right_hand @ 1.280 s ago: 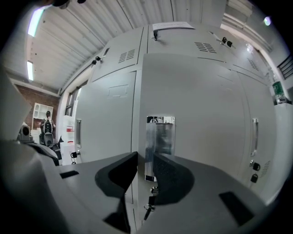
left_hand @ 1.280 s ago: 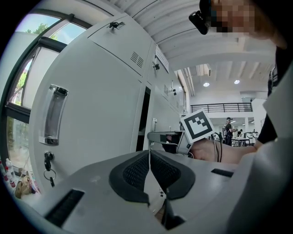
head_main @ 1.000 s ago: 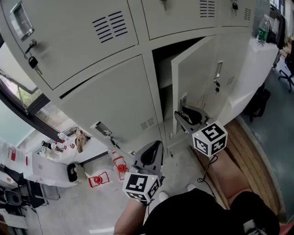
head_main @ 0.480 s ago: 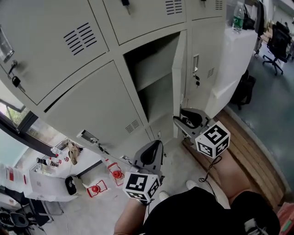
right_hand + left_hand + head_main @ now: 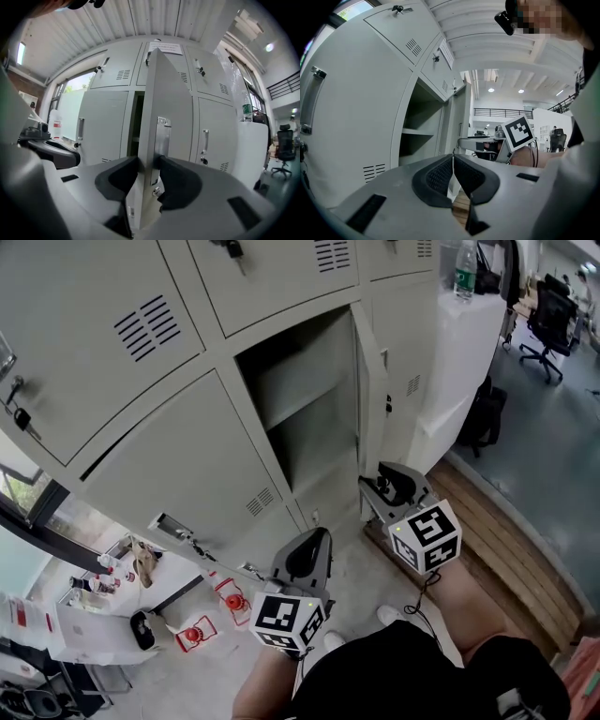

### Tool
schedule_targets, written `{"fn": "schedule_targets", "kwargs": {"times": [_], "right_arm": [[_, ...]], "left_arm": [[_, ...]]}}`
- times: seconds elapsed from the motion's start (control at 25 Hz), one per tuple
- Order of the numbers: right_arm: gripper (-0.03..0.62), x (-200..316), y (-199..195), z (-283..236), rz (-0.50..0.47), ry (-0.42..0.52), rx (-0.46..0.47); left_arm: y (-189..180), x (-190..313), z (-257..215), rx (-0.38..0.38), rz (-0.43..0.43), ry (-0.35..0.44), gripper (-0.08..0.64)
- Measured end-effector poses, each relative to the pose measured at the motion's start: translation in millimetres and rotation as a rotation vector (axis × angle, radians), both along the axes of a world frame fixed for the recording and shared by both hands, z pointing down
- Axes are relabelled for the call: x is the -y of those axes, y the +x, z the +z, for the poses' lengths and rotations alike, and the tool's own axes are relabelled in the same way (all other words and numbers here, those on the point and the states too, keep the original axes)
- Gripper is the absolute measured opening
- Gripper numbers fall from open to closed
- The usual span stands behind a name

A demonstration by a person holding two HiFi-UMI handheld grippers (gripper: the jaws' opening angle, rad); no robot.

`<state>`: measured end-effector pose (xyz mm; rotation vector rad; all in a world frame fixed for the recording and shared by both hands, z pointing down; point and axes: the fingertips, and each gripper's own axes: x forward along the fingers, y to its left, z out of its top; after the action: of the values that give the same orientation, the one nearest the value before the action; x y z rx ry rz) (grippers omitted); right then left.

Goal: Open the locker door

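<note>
The locker door [image 5: 370, 381] stands swung wide out from its frame, nearly edge-on to the head camera. The compartment [image 5: 309, 442] just left of the door lies open, with one shelf [image 5: 295, 409] across it.

The right gripper [image 5: 380, 486] is at the door's lower free edge. In the right gripper view the door runs upright between its two jaws. The dark pads [image 5: 117, 180] touch the door on either side, one of them against the metal plate [image 5: 162, 136] fixed to the door. These jaws are opening, with the door's edge between them.

The left gripper [image 5: 314, 545] hangs below the door and to its left, well apart from it. The left gripper view shows its jaws closed tip to tip, with nothing between them.

To the door's right stands a closed locker with an upright handle [image 5: 205, 140]. A wooden platform [image 5: 506, 540] lies on the floor below and to the right of the door. Further to the door's right, a water bottle [image 5: 464, 268] stands on a white cabinet top. Small red items [image 5: 197, 634] sit on the floor far to the door's lower left
</note>
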<state>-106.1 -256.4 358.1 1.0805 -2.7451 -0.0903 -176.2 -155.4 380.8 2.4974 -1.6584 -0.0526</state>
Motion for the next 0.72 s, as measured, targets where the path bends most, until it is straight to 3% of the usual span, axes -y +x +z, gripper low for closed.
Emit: {"fn": "schedule_targets", "kwargs": {"times": [0.72], "right_arm": [[0.163,23.0,91.1,-0.2,0.171,-0.011,0.044]], "left_arm": [[50.2,30.3,3.6,-0.005,0.101,-0.016,0.023]]}}
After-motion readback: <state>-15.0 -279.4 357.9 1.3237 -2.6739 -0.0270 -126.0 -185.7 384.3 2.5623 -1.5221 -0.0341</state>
